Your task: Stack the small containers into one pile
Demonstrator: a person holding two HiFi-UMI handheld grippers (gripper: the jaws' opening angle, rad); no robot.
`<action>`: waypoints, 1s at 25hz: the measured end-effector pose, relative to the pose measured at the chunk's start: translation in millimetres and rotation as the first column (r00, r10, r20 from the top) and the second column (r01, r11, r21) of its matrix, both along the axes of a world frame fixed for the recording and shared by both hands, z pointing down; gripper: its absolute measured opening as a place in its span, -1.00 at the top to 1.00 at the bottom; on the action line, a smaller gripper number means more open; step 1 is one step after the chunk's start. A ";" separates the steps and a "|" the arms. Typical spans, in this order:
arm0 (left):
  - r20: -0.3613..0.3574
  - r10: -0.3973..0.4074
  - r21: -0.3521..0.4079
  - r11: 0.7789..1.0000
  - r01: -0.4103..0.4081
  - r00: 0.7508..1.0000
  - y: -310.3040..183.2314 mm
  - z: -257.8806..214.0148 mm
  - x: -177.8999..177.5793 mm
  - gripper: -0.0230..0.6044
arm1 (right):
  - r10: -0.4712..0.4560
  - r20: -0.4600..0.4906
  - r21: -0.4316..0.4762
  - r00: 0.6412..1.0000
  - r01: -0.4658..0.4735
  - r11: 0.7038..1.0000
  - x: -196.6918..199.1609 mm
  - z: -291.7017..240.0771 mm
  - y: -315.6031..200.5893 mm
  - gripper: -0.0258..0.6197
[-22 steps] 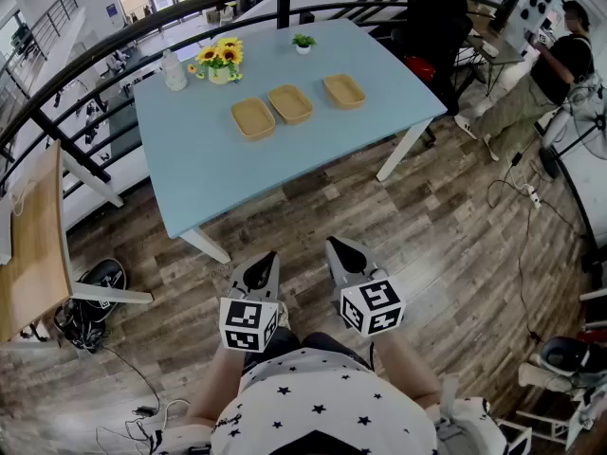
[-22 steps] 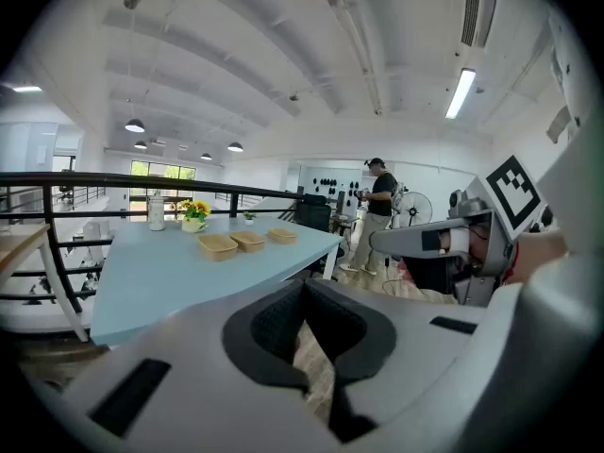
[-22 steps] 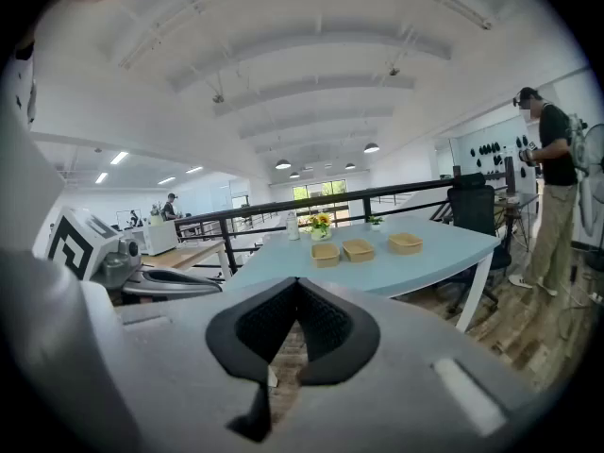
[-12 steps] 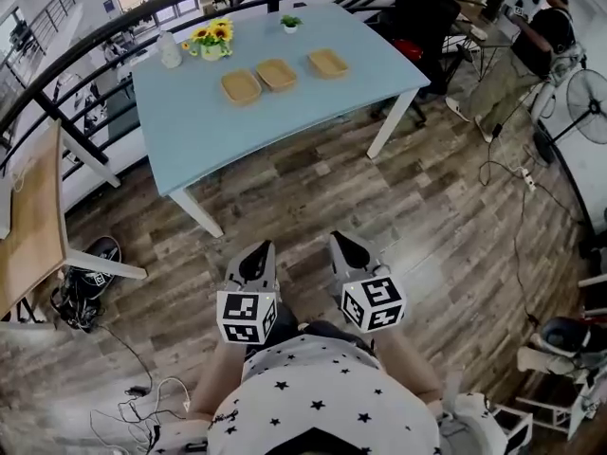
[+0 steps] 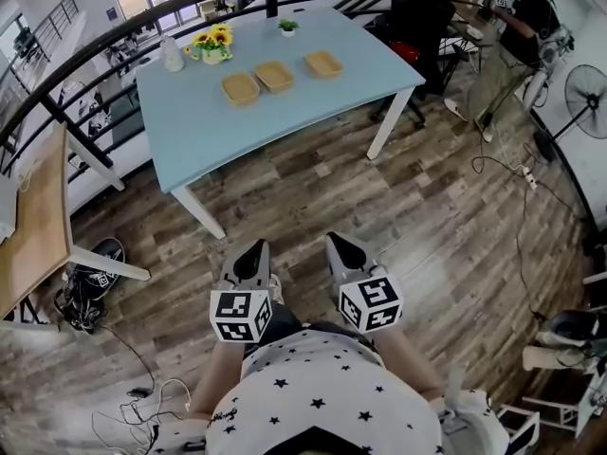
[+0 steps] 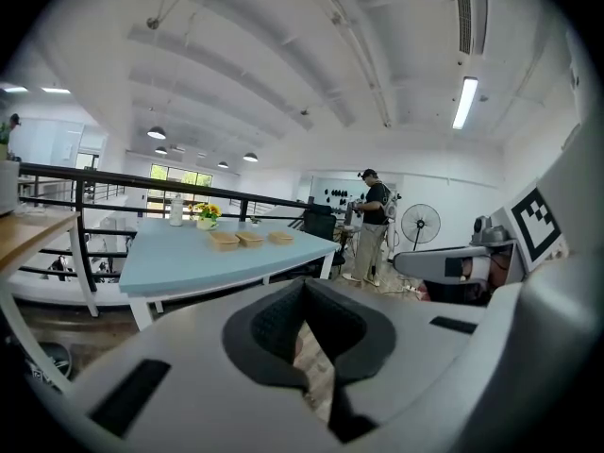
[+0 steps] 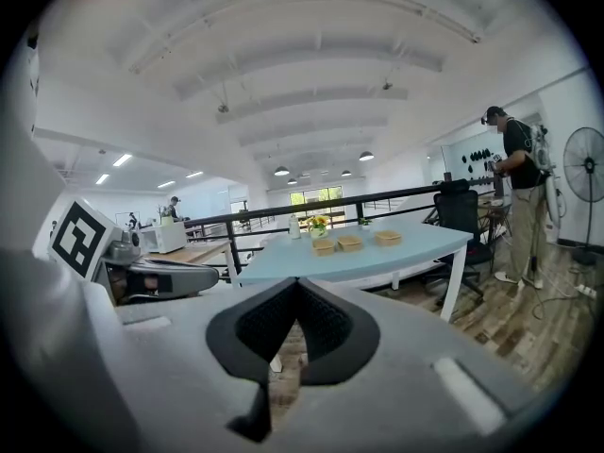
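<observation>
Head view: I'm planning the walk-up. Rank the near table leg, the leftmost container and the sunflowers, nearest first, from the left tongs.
From the left tongs:
1. Table leg, on the floor, slightly left.
2. Leftmost container, mid-table.
3. Sunflowers, table's far edge.

We see a light-blue table (image 5: pixel 237 131) on a plank floor (image 5: pixel 446 207) beside a black railing (image 6: pixel 85 169), under a white ceiling (image 6: pixel 283 64).

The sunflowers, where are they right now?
In the head view, the sunflowers stand at the far edge of the blue table, left of centre, beside the white bottle and behind the three small containers.
</observation>
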State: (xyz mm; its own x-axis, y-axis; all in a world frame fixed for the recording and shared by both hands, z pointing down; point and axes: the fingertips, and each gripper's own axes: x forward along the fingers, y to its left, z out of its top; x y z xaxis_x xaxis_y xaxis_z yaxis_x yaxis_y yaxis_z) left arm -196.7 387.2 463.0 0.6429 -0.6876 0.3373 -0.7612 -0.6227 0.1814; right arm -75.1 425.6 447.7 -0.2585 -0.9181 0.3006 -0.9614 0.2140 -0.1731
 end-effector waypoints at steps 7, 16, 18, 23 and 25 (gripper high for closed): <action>-0.015 -0.020 -0.012 1.000 0.020 1.000 -10.4 0.4 1.5 0.92 | 0.012 0.044 -0.007 0.999 -0.012 1.000 6.8 1.3 -6.2 0.90; -0.018 -0.017 -0.024 1.000 0.017 1.000 -42.1 3.4 1.6 0.91 | 0.019 0.065 -0.016 0.998 -0.018 1.000 7.9 4.7 -36.1 0.87; -0.017 -0.016 -0.029 0.999 0.016 1.000 -52.2 5.6 3.2 0.91 | 0.014 0.065 -0.018 0.998 -0.013 1.000 8.7 7.0 -45.9 0.85; -0.016 0.003 -0.031 1.000 -0.003 1.000 -80.3 6.5 5.0 0.72 | 0.007 0.061 -0.018 0.998 -0.006 1.000 6.8 7.1 -75.3 0.82; -0.011 0.014 -0.032 0.999 -0.014 1.000 -92.3 6.8 5.6 0.64 | 0.007 0.058 -0.018 0.998 -0.006 1.000 6.1 6.3 -89.1 0.79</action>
